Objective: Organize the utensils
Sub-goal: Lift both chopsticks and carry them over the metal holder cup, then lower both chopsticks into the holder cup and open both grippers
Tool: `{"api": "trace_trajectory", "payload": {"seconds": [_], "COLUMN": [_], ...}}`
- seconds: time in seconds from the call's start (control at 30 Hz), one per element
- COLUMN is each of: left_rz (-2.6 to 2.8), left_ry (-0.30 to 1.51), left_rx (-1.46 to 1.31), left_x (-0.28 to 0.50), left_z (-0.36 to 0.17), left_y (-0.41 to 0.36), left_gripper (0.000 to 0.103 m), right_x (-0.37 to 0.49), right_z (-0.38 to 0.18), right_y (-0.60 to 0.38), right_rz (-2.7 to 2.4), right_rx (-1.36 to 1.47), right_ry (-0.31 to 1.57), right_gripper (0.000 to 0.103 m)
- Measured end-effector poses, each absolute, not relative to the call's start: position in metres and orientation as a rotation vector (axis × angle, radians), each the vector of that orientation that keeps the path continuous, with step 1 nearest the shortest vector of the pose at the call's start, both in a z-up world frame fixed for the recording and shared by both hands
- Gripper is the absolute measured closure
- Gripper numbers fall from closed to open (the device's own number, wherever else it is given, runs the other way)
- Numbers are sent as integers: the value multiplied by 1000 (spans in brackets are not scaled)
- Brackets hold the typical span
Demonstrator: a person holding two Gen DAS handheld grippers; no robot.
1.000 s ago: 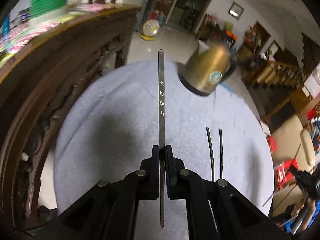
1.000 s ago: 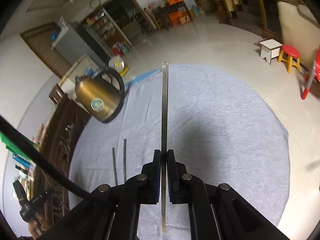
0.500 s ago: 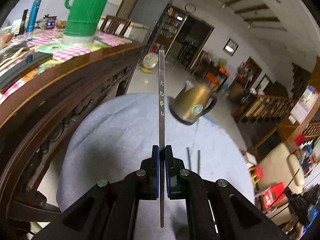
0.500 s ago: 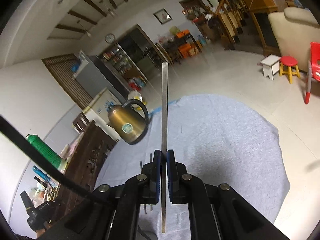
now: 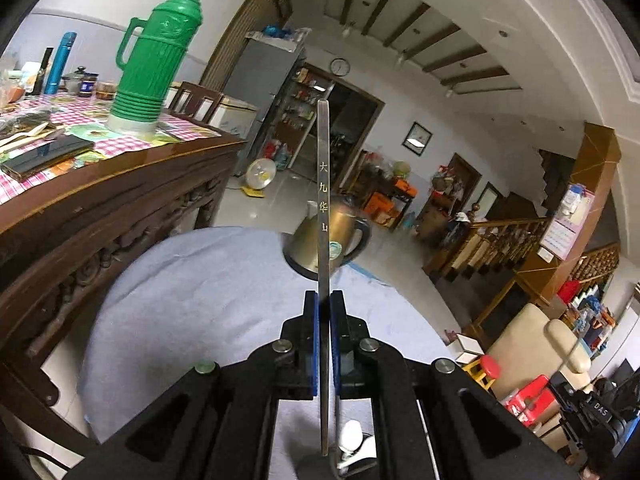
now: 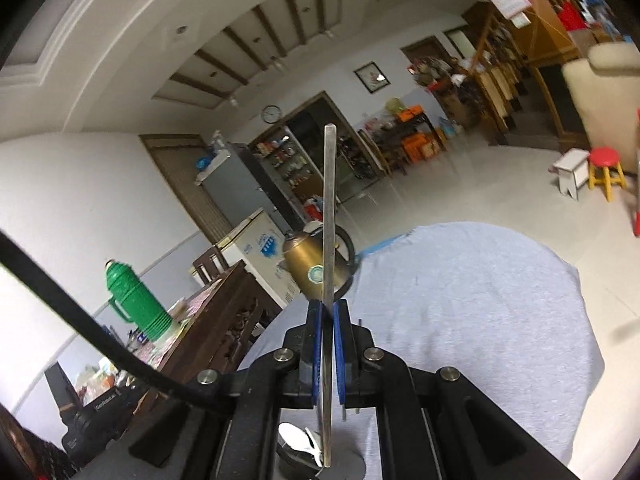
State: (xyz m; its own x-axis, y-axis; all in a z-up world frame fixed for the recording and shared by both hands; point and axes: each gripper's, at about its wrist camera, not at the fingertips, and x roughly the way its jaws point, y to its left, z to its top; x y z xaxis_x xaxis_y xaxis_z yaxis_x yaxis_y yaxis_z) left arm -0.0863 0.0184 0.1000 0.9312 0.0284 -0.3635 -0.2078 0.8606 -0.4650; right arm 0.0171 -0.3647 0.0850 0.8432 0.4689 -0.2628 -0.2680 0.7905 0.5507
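Left tool (image 5: pixel 324 312) & right tool (image 6: pixel 329 320) both clamped tight, raised, angled upward.

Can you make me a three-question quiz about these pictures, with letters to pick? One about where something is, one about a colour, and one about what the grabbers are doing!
1. Where does the kettle stand?
A. on the grey cloth
B. on the wooden table
C. on the red stool

2. What colour is the big flask on the wooden table?
A. red
B. green
C. yellow

3. What is the left gripper doing?
A. it is wide open and empty
B. it is holding a cup
C. it is shut on a chopstick

Answers:
1 A: the kettle's base sits at the far edge of the grey cloth.
2 B: the flask is bright green in both views.
3 C: both fingers press against the metal stick, which points up and forward. The right gripper holds its own chopstick the same way.
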Motion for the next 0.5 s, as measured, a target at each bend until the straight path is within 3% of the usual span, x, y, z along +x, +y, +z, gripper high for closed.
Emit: {"api": "trace_trajectory", "payload": {"seconds": [0.5], "left_rz": [81], "left_ry": [335], "left_rx": [-395], "left_x": [-84], "left_z": [67], "left_y": [-43], "left_gripper": [98], "right_x": [16], "right_z": [61], "right_y": [-296], "right_rz": [472], "right_rx": [388], "right_ry": [372], "right_gripper": [97]}}
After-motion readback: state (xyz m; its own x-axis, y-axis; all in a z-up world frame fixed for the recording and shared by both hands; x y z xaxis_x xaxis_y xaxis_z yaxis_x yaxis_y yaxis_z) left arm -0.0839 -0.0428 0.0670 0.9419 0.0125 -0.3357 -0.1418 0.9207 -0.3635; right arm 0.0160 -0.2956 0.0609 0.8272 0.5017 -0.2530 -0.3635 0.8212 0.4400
